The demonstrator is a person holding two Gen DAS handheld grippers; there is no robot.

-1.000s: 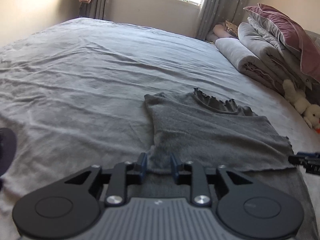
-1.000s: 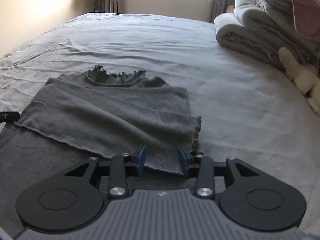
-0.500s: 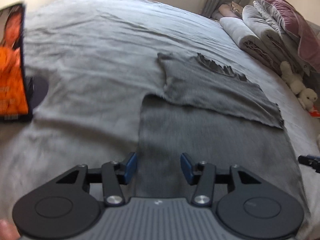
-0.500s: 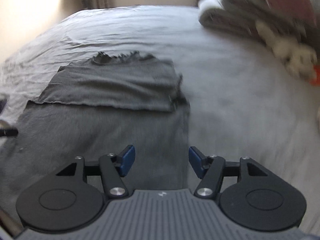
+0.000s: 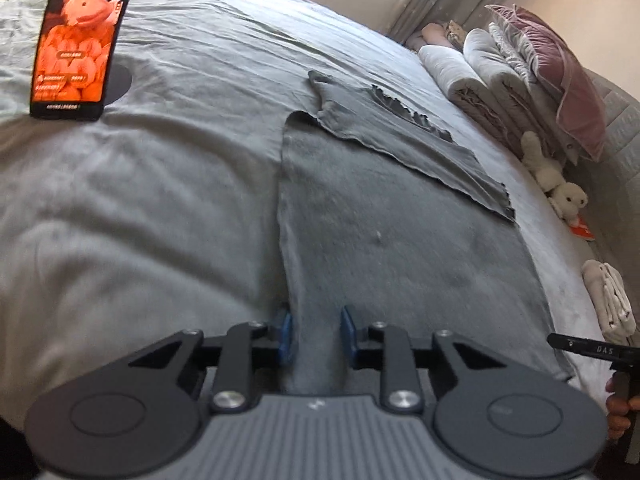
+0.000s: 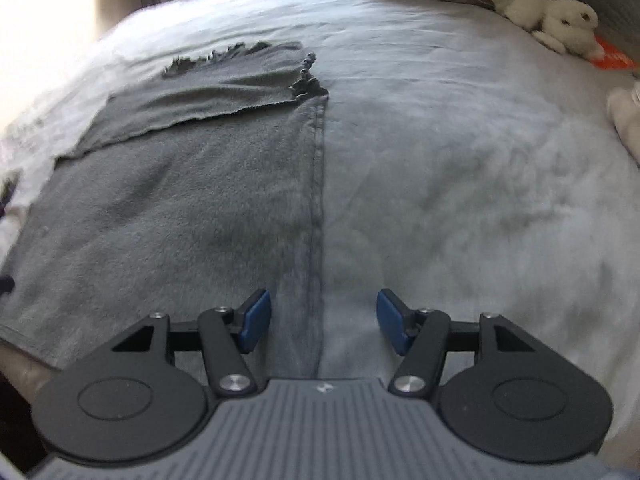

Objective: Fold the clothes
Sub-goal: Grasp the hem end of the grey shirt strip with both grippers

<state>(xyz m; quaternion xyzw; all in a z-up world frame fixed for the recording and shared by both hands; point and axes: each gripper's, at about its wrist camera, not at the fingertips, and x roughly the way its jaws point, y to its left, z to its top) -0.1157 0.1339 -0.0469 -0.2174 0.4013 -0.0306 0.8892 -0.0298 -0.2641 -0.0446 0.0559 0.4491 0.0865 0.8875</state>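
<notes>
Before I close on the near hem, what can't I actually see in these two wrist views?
- Near hem of the grey garment: both views, hidden behind the gripper bodies.
- Left gripper: whether cloth sits between the jaws is blurred.
- Right gripper: jaws wide over the side seam; contact with fabric unclear.
- Garment's left edge: right wrist view, cut off by the frame.
- Phone: left wrist view, top cut off.

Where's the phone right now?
Left wrist view only, far upper left: the phone stands on the bed, left of the grey garment.
</notes>
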